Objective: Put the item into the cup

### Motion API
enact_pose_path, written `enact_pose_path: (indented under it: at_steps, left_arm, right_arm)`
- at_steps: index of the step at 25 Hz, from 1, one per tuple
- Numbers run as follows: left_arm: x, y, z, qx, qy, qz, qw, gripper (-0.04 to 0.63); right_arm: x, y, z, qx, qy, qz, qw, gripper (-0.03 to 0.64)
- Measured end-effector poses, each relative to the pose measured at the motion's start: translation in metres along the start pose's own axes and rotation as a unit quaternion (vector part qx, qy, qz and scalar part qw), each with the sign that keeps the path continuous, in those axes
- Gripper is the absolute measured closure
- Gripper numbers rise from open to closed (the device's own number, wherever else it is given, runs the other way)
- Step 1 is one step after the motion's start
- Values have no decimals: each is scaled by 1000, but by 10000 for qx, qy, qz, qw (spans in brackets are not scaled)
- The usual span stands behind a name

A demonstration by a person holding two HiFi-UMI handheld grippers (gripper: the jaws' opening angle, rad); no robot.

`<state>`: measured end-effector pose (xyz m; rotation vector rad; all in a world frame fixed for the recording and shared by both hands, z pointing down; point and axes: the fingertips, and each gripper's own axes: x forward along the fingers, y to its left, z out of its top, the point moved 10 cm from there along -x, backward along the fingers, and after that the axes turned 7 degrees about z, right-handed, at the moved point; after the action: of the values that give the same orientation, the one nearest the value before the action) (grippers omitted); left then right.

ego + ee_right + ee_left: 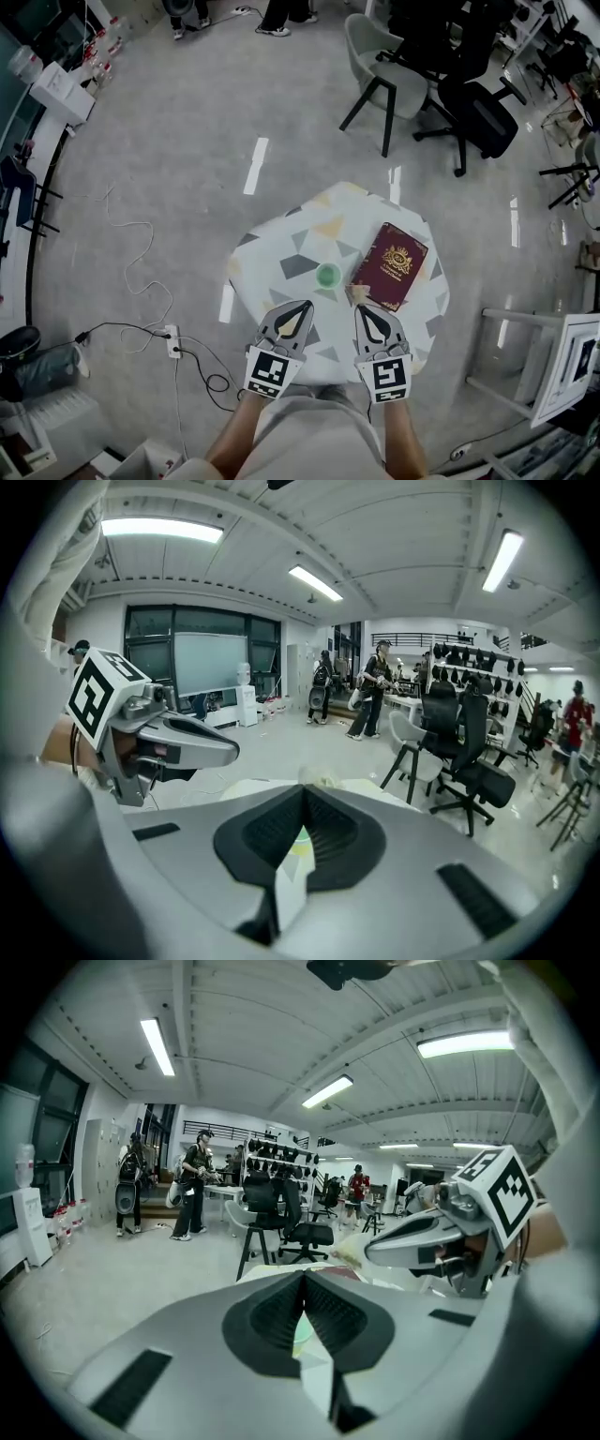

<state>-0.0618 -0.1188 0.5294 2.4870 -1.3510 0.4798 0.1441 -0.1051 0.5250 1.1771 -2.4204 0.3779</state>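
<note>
1. The small pale crumpled item (355,292), possibly paper since it is too small to tell, lies on the table between the round green cup (328,275) and the dark red book with a gold crest (390,264), just beside the book's near corner.
2. The cup stands upright near the table's middle.
3. The right gripper (362,311) hovers with its tips near the item, jaws pressed together on nothing.
4. The left gripper (302,309) sits beside it, its jaws likewise closed and empty.
5. The small table (281,234) wears a white cloth printed with grey, yellow and green triangles.
6. Around it spreads a grey glossy floor (187,141) with a white power strip (172,342) and trailing cables.
7. A grey chair (375,56) and a black office chair (478,108) stand beyond the table.
8. In the left gripper view, people (192,1190) stand under ceiling strip lights (157,1046).
</note>
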Motion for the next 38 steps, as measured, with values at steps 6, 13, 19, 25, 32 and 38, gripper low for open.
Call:
enact_pose_path:
  at_steps: [6,13,19,25,32,38]
  left_arm:
    - [20,14,-9,-31,137,-107,9998,584]
    - [36,24,-18,-43,288,-232,9993,584]
    - [47,28,-26,-18,404,-361,9985,584]
    - [54,32,-33,-17,509,-427,9978,584]
    - [63,34,-43,0,612,-437,9972,584]
    - [66,32,-49,-26,736,-466,9962,584]
  right_arm:
    - [31,-3,-8,30,317,95,9994,614]
    - [53,-5,-14,69,589,184,9981,612]
    - [72,-5,-26,111,934,310,9951,613]
    - [90,-6,-36,146,1272,446,9908,613]
    - [107,-8,-50,212,1578,616,9853,612]
    - [116,-9,-62,280,1816,654,9808,612]
